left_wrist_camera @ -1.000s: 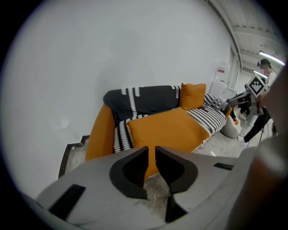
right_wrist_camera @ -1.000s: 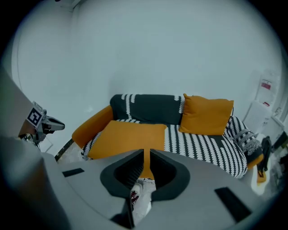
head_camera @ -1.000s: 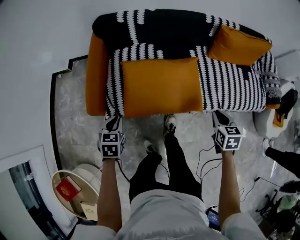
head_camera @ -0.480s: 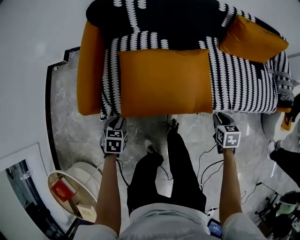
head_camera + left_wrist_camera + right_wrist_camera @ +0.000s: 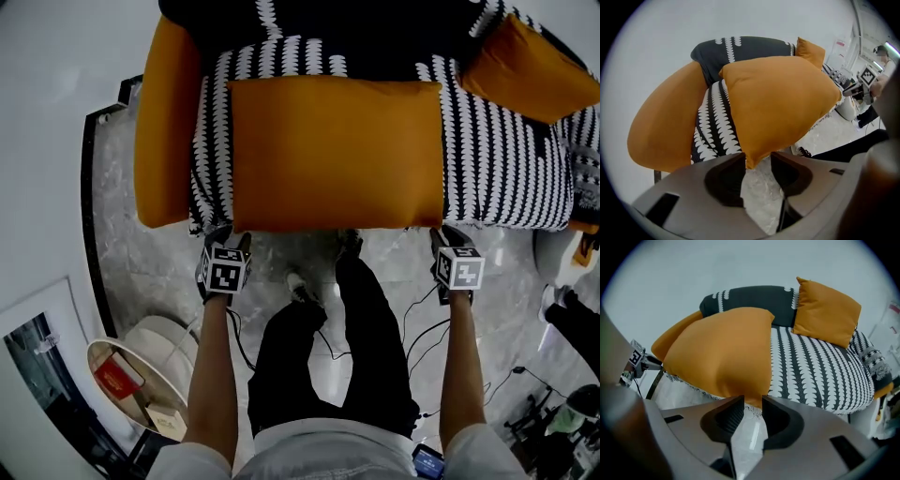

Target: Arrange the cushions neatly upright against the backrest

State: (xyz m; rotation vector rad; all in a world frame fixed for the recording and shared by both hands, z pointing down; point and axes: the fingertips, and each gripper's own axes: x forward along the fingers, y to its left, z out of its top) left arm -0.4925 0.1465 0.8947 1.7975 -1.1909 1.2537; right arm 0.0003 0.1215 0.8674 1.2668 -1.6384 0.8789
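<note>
A large orange cushion lies flat on the seat of a black-and-white patterned sofa. A smaller orange cushion leans against the dark backrest at the right. My left gripper is at the big cushion's front left corner. Its jaws are opening, with the corner tip loose between them. My right gripper is at the front right corner, jaws also opening, and the cushion's edge sits just at their tips. The small cushion stands upright in the right gripper view.
An orange armrest bounds the sofa on the left. A round white side table with a red book stands at the lower left. Cables trail over the marble floor. Another person's shoes show at the right edge.
The view has closed in on the sofa. Both grippers have moved forward from in front of the seat edge to the big cushion's two front corners.
</note>
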